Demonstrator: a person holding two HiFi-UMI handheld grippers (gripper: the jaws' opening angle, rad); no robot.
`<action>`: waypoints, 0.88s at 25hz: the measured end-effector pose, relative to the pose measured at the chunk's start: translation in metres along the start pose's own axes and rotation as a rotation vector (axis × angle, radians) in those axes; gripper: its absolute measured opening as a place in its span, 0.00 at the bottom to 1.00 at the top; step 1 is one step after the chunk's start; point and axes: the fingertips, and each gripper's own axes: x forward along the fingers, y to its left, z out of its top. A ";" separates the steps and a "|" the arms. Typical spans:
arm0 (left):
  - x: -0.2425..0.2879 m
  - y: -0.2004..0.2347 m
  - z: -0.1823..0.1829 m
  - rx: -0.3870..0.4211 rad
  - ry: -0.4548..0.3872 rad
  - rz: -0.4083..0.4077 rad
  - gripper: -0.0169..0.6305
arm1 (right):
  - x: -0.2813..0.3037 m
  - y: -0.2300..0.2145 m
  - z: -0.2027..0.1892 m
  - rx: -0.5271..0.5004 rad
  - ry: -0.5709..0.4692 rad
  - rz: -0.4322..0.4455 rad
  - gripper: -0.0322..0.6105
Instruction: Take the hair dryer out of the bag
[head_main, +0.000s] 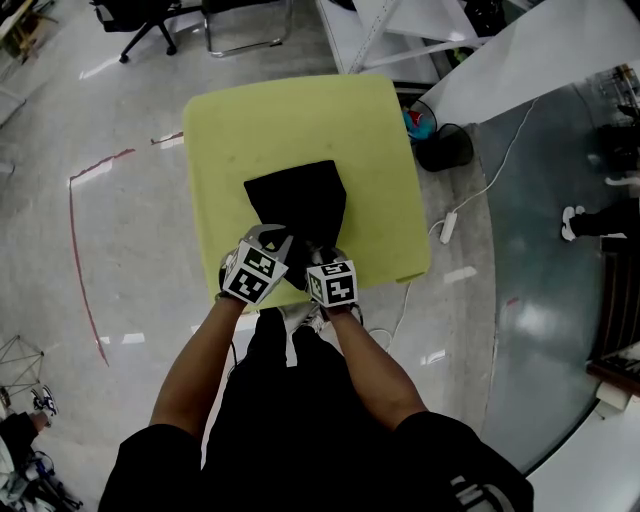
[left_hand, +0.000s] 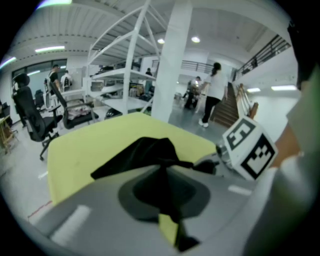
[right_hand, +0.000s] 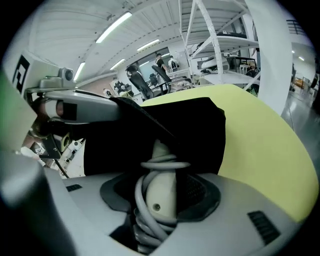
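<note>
- Yellow-green padded table top (head_main: 300, 110) carries a black bag (head_main: 300, 200), lying flat near the middle with its mouth at the edge nearest the person.
- Left gripper (left_hand: 162, 172): jaws closed right down on a fold of the bag's black cloth at the mouth. The cloth runs up in a ridge from the jaws into the rest of the bag.
- Right gripper (right_hand: 162, 175): jaws stand fairly wide, set around the handle of the hair dryer (right_hand: 162, 192), one pad on each side of it.
- Hair dryer: only the cream-coloured handle end shows, with a grey cord (right_hand: 145, 200) wound around it in several turns. The rest goes on into the dark bag mouth and cannot be made out.
- From the head view, both grippers sit side by side at the bag's near end, just beside each other, with their marker cubes uppermost.
- Surroundings: grey polished floor (head_main: 130, 250) with a red line marked on it.
</note>
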 end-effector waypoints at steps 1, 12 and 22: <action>0.000 0.001 0.001 0.002 -0.001 0.004 0.05 | -0.003 0.001 0.000 -0.004 -0.005 0.013 0.36; -0.006 0.003 0.013 0.042 -0.037 0.059 0.05 | -0.045 0.005 -0.005 -0.042 -0.033 0.125 0.36; -0.011 0.012 0.017 0.076 -0.015 0.128 0.05 | -0.075 0.006 -0.017 -0.156 -0.011 0.251 0.36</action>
